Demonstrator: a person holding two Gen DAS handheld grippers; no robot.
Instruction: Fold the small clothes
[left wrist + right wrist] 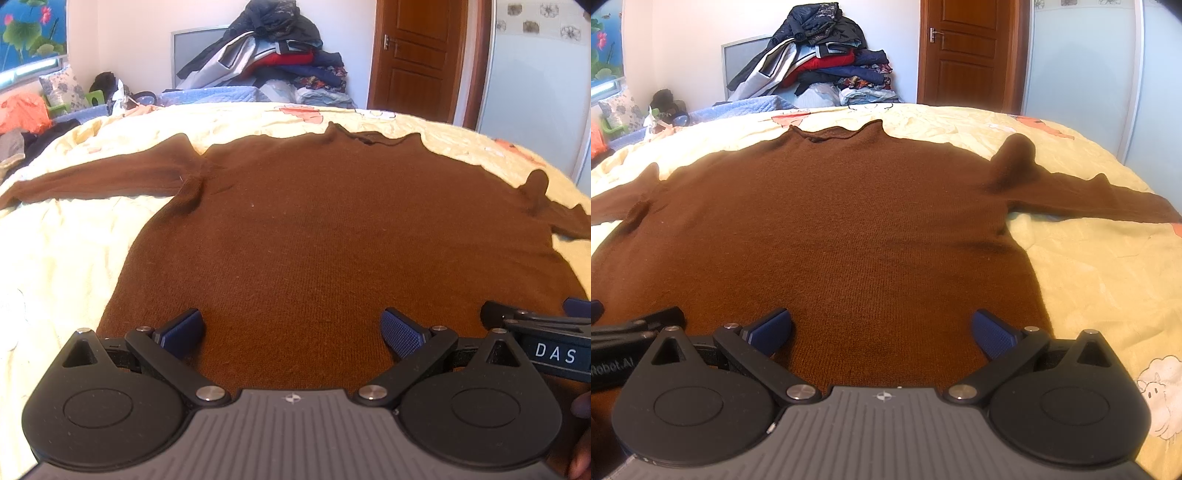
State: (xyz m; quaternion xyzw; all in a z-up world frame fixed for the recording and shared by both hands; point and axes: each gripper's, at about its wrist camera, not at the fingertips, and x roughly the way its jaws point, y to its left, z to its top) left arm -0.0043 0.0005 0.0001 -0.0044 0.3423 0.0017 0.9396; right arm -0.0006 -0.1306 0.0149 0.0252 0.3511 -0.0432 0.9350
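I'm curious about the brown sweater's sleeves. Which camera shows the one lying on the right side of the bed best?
The right wrist view: the right sleeve stretches out nearly full length across the yellow bedsheet. The left wrist view shows only its bunched shoulder end at the frame's edge.

You've got 1 brown sweater (pixel 332 229) w/ 2 sleeves spread out, lying on 1 yellow bedspread (pixel 66 258), and 2 grippers over its hem: left gripper (pixel 291 332) and right gripper (pixel 882 332), each w/ 2 blue pads set wide apart. Behind the bed you see 1 heap of clothes (pixel 273 48), 1 wooden door (pixel 417 51), 1 floral pillow (pixel 62 86).
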